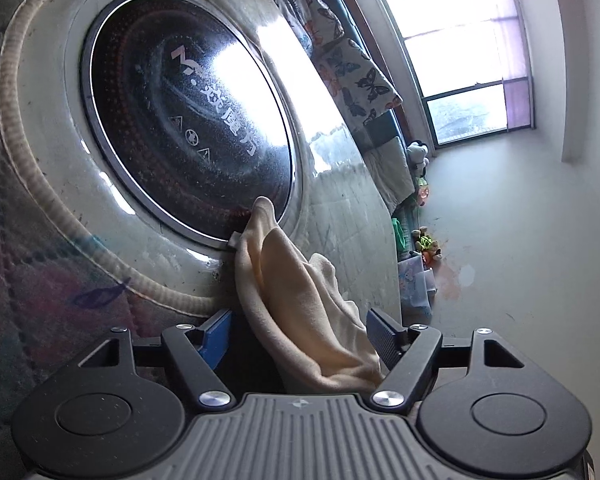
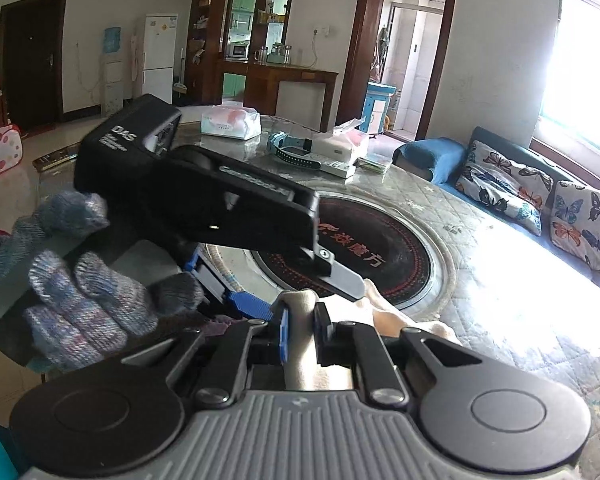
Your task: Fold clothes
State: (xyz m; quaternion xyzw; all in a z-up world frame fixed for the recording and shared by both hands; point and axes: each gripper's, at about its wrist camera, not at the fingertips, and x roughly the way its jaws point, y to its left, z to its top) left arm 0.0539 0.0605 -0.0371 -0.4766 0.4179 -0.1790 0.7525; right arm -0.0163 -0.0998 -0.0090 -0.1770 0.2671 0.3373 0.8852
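The left gripper's (image 1: pixel 300 340) jaws stood spread around the cream cloth (image 1: pixel 300 300); the right gripper (image 2: pixel 302 332) pinched that cloth near the table's (image 2: pixel 480 280) edge.

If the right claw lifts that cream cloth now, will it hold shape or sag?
The cream cloth will probably sag: it already lies in soft, rumpled folds. It looks thin and light, so lifting should take little effort. With only the right claw pinching it and the left claw open around it, the free end would likely hang and swing.
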